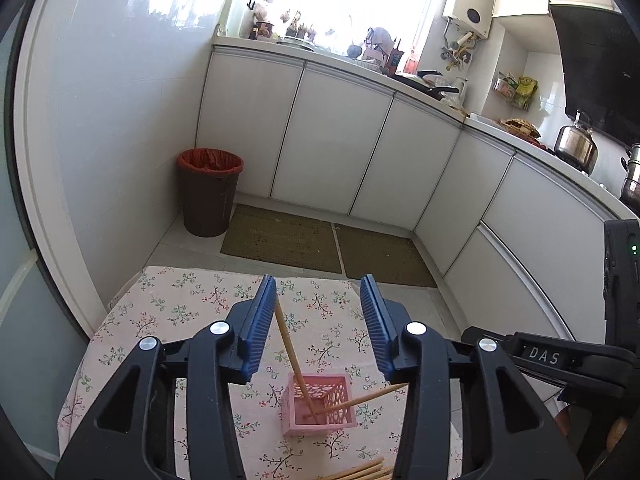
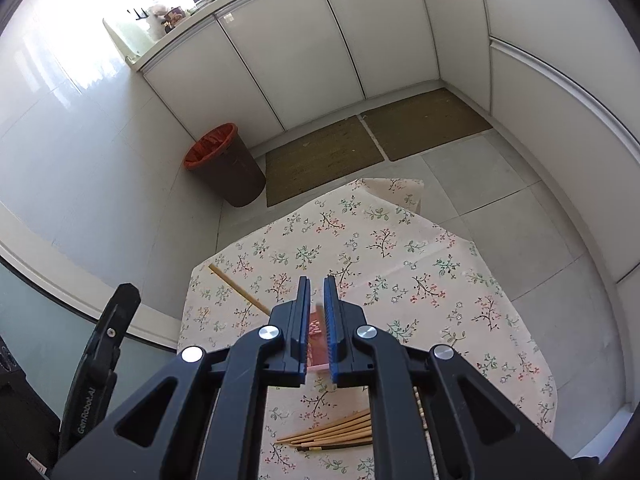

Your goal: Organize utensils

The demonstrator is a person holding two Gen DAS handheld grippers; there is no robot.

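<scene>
**Chopstick released into a light basket that could tip**

The left gripper (image 1: 318, 326) stands with its jaws apart above the pink basket (image 1: 318, 410). One chopstick (image 1: 289, 346) leans out of the basket and rests against the inner face of the left-hand pad, but nothing presses on it. A second chopstick (image 1: 362, 398) leans out toward the right-hand finger. The right gripper (image 2: 317, 328) has its jaws nearly together on what looks like the basket's wall (image 2: 316, 332), steadying it; whether the pads truly press cannot be told for sure.

More loose chopsticks (image 2: 332, 432) lie on the floral tablecloth (image 2: 400, 260), just below the right gripper, and a single one (image 2: 238, 290) lies beyond its left finger.

The risk, as a judgement: the basket looks small and light, and both sticks lean far out. Pulling the left gripper away sideways could drag the touching stick and lever the basket over, especially if the right gripper lets go first.
</scene>
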